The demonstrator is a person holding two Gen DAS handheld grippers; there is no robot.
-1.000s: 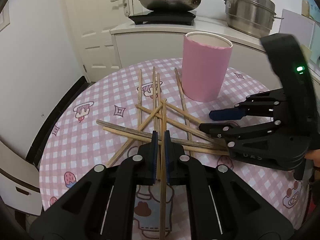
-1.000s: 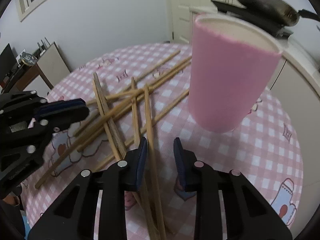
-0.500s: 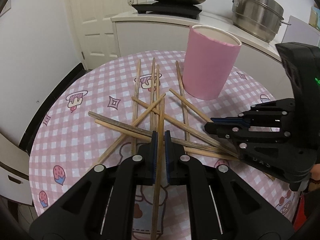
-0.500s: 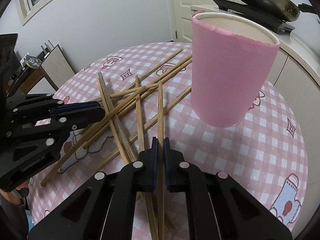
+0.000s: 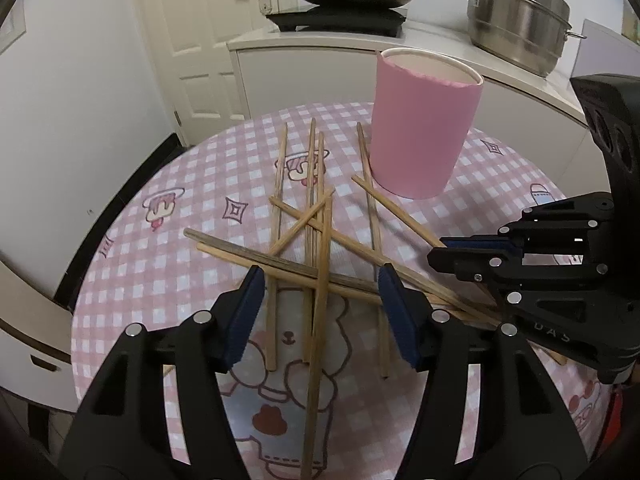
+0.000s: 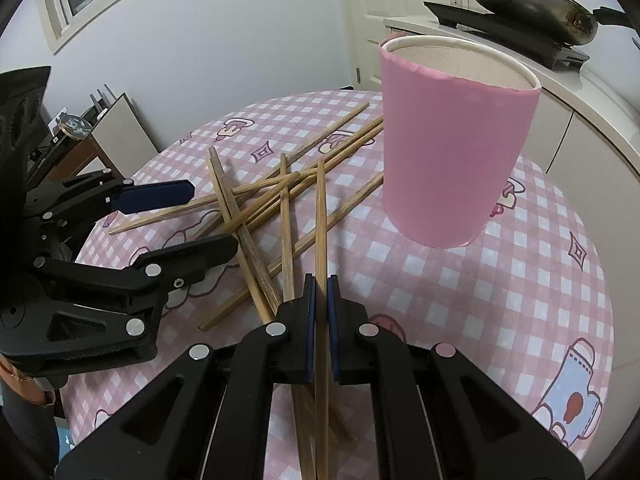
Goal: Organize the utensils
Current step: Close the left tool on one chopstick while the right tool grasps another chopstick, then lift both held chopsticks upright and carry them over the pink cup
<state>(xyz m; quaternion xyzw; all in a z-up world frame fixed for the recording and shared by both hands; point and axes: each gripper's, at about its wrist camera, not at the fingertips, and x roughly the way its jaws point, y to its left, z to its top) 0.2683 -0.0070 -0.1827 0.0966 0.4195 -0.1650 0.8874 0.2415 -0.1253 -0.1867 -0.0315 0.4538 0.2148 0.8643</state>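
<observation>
Thin, pale wooden chopsticks (image 5: 308, 240) lie criss-crossed on the pink checked bench (image 6: 460, 280). The right claw (image 6: 320, 304) is clenched on one chopstick (image 6: 320, 220); the left claw (image 5: 320, 300) gapes released above the pile. At far right stands a tall pink cylindrical cup (image 6: 452, 140).

Even, soft indoor light; strong fisheye warp in both views.
Faint shadows under the chopsticks (image 5: 320, 240) on the bench (image 5: 192, 216). Mild glare on the steel pot (image 5: 520, 20). Corners vignette black; edges curve. Focus sharp throughout.
</observation>
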